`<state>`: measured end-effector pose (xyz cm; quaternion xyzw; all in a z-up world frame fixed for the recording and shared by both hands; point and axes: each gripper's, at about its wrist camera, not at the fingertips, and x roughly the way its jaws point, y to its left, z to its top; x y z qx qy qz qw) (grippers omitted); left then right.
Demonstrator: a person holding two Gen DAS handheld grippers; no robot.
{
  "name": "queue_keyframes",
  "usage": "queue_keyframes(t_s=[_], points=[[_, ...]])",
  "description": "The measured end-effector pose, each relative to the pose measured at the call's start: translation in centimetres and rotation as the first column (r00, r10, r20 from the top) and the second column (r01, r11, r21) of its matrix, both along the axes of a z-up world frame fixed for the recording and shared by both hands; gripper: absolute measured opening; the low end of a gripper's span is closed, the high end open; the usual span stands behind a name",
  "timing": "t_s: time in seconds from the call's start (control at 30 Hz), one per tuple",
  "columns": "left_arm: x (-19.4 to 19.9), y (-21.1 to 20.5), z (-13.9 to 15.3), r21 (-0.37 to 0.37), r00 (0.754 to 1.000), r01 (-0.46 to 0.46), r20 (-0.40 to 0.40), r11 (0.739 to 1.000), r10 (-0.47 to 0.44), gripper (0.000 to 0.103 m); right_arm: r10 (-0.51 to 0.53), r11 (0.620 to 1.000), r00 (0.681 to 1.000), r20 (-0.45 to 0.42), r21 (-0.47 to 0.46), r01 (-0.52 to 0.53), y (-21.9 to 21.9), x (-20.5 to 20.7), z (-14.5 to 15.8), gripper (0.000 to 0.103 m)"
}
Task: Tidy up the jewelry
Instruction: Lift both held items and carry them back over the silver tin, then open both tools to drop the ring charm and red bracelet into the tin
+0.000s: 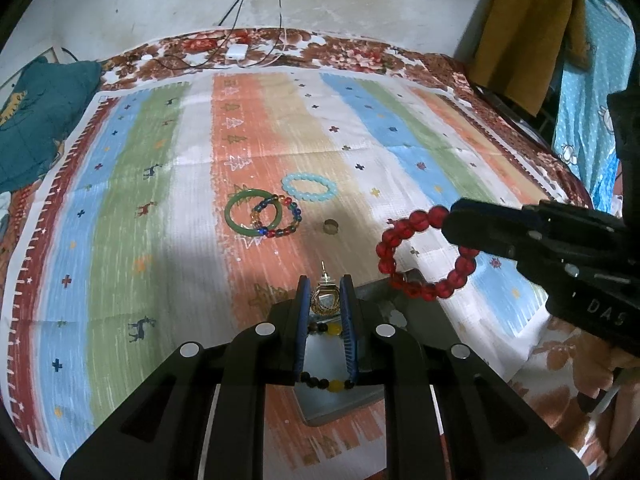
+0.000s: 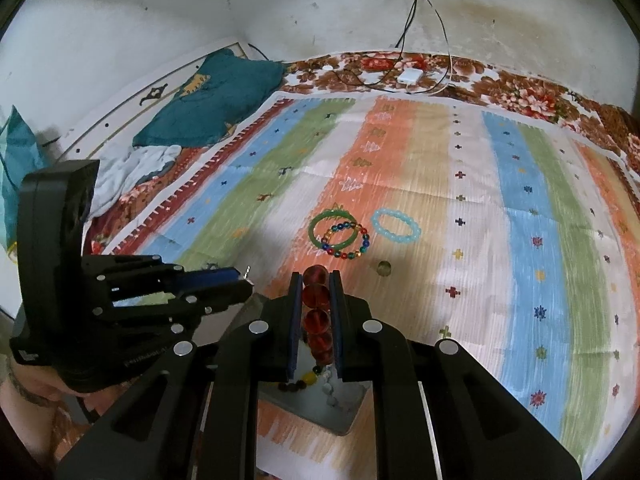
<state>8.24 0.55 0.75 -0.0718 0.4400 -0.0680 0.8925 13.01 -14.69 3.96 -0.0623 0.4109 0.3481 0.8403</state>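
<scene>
My left gripper (image 1: 324, 292) is shut on a gold earring (image 1: 325, 299), held over a grey tray (image 1: 430, 322) that holds a dark-and-yellow bead bracelet (image 1: 326, 330). My right gripper (image 2: 316, 280) is shut on a red bead bracelet (image 2: 316, 306), which hangs above the tray's right side in the left wrist view (image 1: 404, 232). On the striped cloth lie a green bangle (image 1: 251, 214), a multicoloured bead bracelet (image 1: 294, 212), a pale blue bead bracelet (image 1: 309, 187) and a small ring (image 1: 330, 226).
The striped cloth (image 2: 520, 240) lies over a floral bedspread (image 2: 520, 92). A teal cushion (image 2: 224, 100), a white charger (image 2: 410, 77) and cables lie at the back by the wall. Clothes (image 1: 520, 28) hang at the right.
</scene>
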Motion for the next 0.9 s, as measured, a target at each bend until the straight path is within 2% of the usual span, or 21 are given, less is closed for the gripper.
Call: queue_keyframes(t_s=[0.73,0.8,0.83,0.9], points=[[-1.4,-1.5,-0.9,0.012,0.999,0.032,-0.03,0.999,-0.032,0.015,0.017,1.0,0.998,-0.061,-0.01,-0.018,-0.6,-1.8,-1.8,0.014],[-1.1,-1.2,-1.3,0.003,0.999,0.016,-0.046,1.0,-0.016,0.02,0.024,1.0,0.996,-0.081,-0.011,-0.025,-0.5,-1.7,-2.2,0.015],[-1.0,-1.0,-1.4,0.001,0.999,0.01,-0.05,1.0,-0.01,0.021,0.014,1.0,0.996,-0.086,-0.006,-0.015,-0.5,-1.5,-2.2,0.016],[-0.9,-0.6,-1.4,0.002,0.999,-0.005,-0.05,1.0,0.005,0.023,-0.007,1.0,0.997,-0.079,0.002,0.008,-0.9,-1.3,-2.0,0.03]])
